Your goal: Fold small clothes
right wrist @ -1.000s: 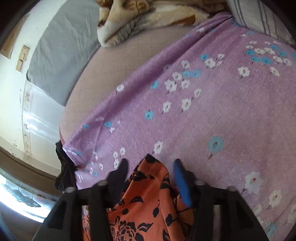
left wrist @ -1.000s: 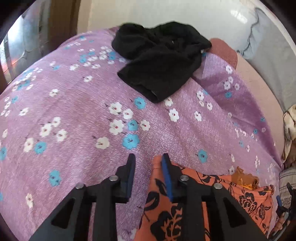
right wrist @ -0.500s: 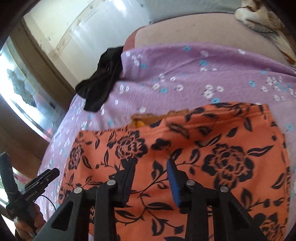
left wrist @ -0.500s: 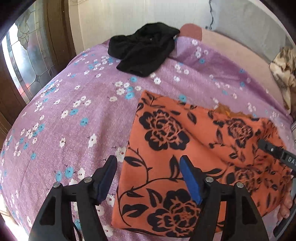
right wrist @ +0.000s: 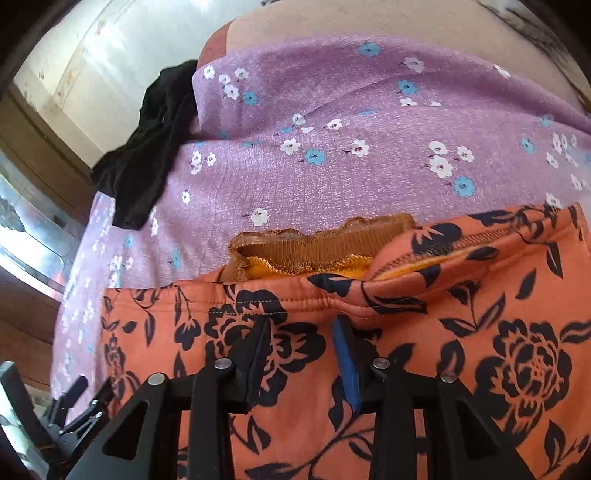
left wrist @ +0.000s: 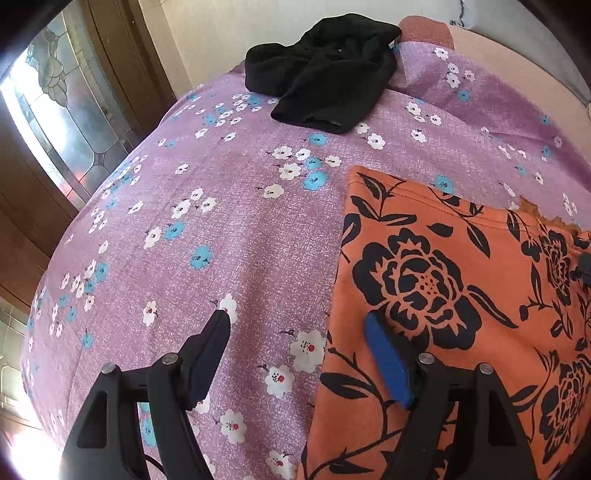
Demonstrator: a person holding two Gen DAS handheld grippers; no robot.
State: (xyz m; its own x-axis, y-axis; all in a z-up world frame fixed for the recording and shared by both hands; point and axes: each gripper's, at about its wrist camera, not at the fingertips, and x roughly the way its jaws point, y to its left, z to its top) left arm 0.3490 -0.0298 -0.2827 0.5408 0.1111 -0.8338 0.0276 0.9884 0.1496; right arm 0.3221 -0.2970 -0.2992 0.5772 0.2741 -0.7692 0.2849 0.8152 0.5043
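Note:
An orange garment with black flowers (left wrist: 443, 295) lies flat on the purple flowered bedsheet (left wrist: 229, 229). My left gripper (left wrist: 297, 321) is open and empty, straddling the garment's left edge: one finger over the sheet, the other over the cloth. In the right wrist view the garment (right wrist: 480, 350) fills the foreground, with a brown ribbed waistband and yellow lining (right wrist: 317, 251) showing at its far edge. My right gripper (right wrist: 301, 328) is open just above the cloth near the folded hem. The left gripper also shows at the lower left (right wrist: 74, 410).
A crumpled black garment (left wrist: 325, 88) lies at the far end of the bed; it also shows in the right wrist view (right wrist: 147, 155). A wooden door with patterned glass (left wrist: 62, 110) stands to the left. The bare pink mattress (right wrist: 369, 18) lies beyond the sheet.
Both grippers have let go of the orange garment, which now lies spread flat. The left gripper has opened wide and shifted to the garment's left edge. The right one has moved closer to the waistband.

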